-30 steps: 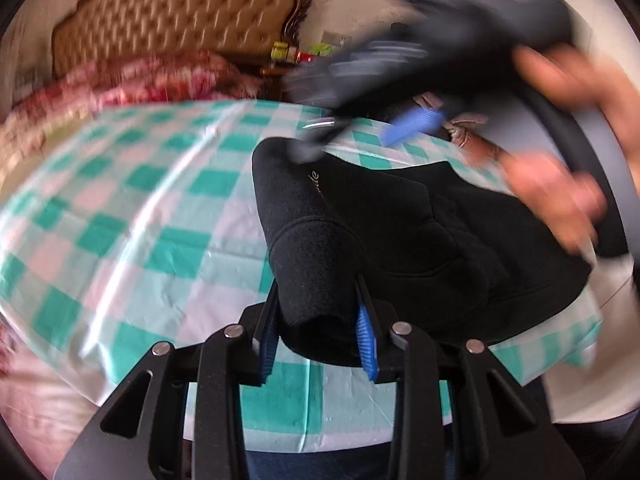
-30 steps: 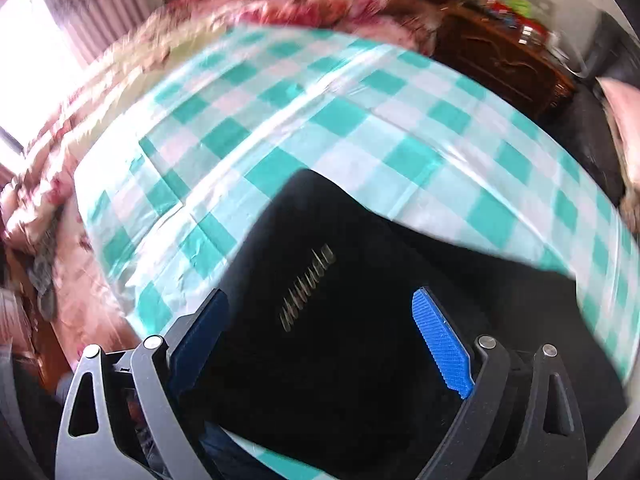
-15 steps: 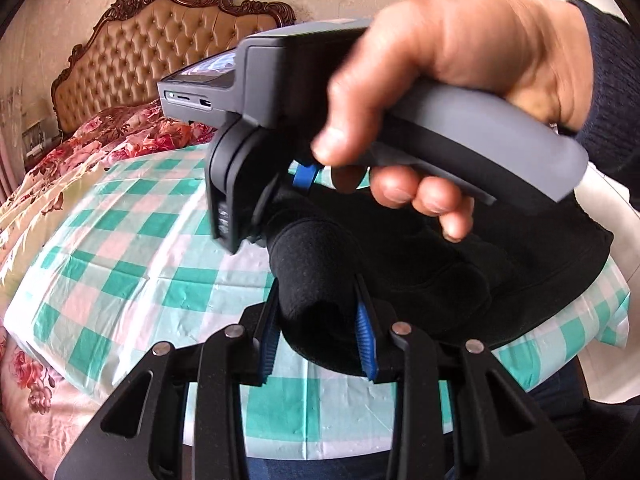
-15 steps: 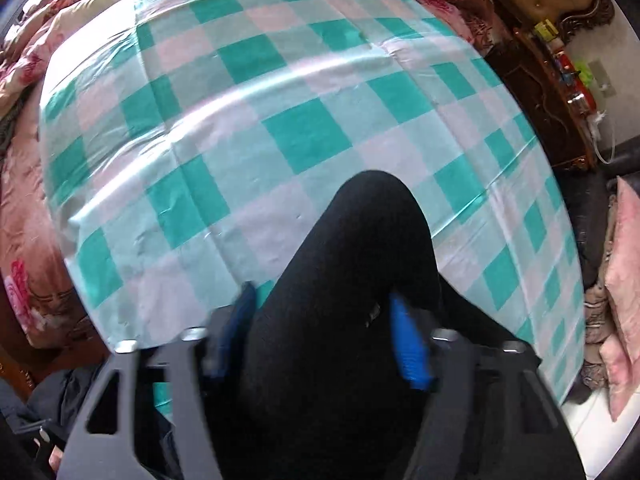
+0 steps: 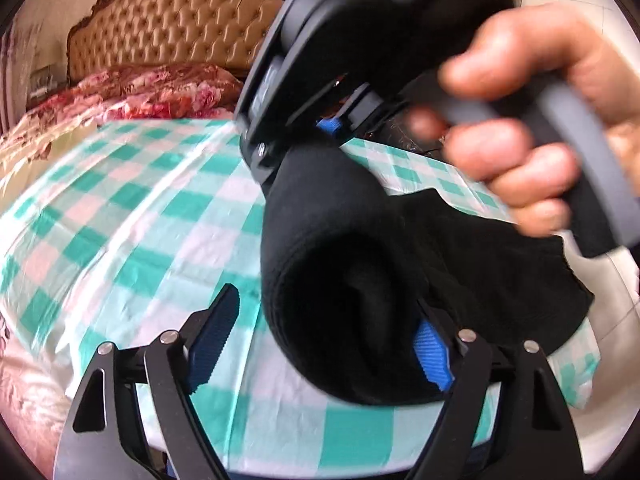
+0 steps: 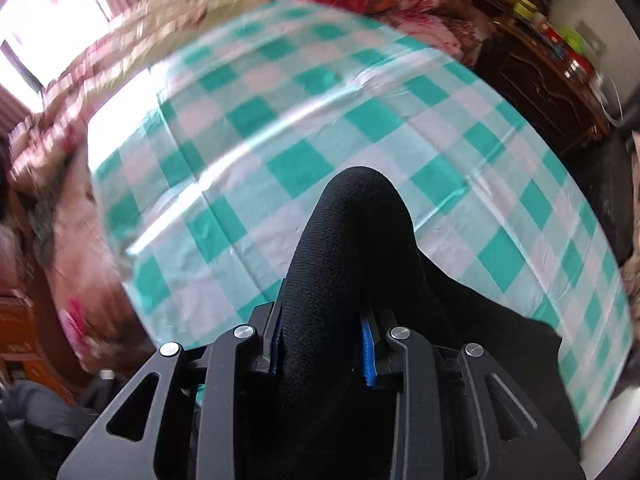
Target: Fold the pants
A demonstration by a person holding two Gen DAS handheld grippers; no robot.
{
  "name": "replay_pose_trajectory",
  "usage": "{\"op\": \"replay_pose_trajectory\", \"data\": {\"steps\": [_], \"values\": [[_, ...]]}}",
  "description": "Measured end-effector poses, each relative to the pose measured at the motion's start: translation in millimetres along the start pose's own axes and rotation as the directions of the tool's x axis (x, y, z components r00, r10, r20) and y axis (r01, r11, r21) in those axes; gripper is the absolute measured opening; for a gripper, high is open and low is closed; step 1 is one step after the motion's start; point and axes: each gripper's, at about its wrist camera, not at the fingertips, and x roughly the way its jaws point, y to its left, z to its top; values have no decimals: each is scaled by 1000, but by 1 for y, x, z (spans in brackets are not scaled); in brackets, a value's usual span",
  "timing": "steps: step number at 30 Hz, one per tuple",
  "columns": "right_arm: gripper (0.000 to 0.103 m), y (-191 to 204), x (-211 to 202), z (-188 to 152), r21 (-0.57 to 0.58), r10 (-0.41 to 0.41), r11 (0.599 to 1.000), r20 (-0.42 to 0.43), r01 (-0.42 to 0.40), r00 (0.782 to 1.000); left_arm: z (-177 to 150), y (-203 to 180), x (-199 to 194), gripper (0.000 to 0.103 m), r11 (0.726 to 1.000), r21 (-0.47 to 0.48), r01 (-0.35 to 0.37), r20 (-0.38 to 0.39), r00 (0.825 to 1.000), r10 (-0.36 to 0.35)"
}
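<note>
Two tongs share the black pants (image 5: 344,280): the right tongs (image 6: 324,336) clamp a bunched fold, probably to carry it over. The left tongs (image 5: 324,344) gape wide around the roll at 6 o'clock, the rest draped on the checked worktop (image 5: 132,216).

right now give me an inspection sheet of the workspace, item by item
surface: table under a teal and white checked tablecloth, creased and glossy
job's things: black pants, folded bundle lifted at one end, the rest lying on the cloth
clutter: nothing seen on the cloth
grippers: left gripper open, pants between its jaws; right gripper shut on the pants, held by the right hand
cables: nothing seen clearly
surroundings: tufted headboard, floral bedding, dark wooden cabinet with small items on top
</note>
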Motion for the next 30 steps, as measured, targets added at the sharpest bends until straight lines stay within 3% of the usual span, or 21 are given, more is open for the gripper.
{"op": "replay_pose_trajectory", "data": {"steps": [1, 2, 5, 7, 10, 13, 15, 16, 20, 23, 25, 26, 28, 30], "values": [[27, -8, -10, -3, 21, 9, 1000, 22, -9, 1000, 3, -6, 2, 47, 1000, 13, 18, 4, 1000, -18], [27, -18, -22, -8, 46, 18, 999, 52, -21, 998, 6, -17, 2, 38, 998, 54, 23, 15, 1000, -24], [27, -58, -65, -32, 131, 89, 985, 165, -111, 982, 14, -50, -11, 34, 986, 169, 0, 101, 995, -18], [27, -87, -96, -57, 179, 121, 969, 258, -170, 959, 20, -75, -21, 33, 969, 247, -16, 153, 988, -22], [27, -133, -133, -102, 244, 152, 935, 376, -256, 914, 21, -129, -32, 33, 913, 403, -68, 238, 971, -33], [30, -179, -151, -154, 311, 171, 889, 455, -336, 874, 8, -192, -32, 33, 807, 574, -141, 301, 952, -48], [36, -211, -152, -192, 368, 171, 846, 498, -386, 850, -13, -238, -21, 33, 710, 681, -181, 324, 943, -70], [36, -225, -150, -210, 397, 162, 828, 506, -396, 847, -21, -253, -17, 33, 678, 710, -191, 327, 942, -77], [49, -278, -111, -275, 533, 119, 758, 453, -376, 883, -71, -315, 22, 33, 504, 833, -228, 320, 942, -104], [63, -302, -81, -299, 591, 126, 719, 407, -366, 905, -104, -344, 53, 34, 393, 887, -241, 304, 947, -105], [65, -311, -64, -310, 618, 132, 701, 378, -356, 916, -123, -353, 70, 36, 329, 908, -261, 306, 947, -94], [66, -313, -60, -313, 621, 134, 698, 375, -356, 917, -136, -358, 81, 42, 271, 917, -293, 325, 942, -82], [70, -316, -59, -317, 621, 119, 702, 380, -348, 917, -151, -360, 91, 49, 197, 914, -354, 377, 922, -89], [71, -318, -62, -318, 629, 86, 710, 370, -317, 925, -154, -352, 91, 58, 181, 907, -380, 401, 910, -101]]}}
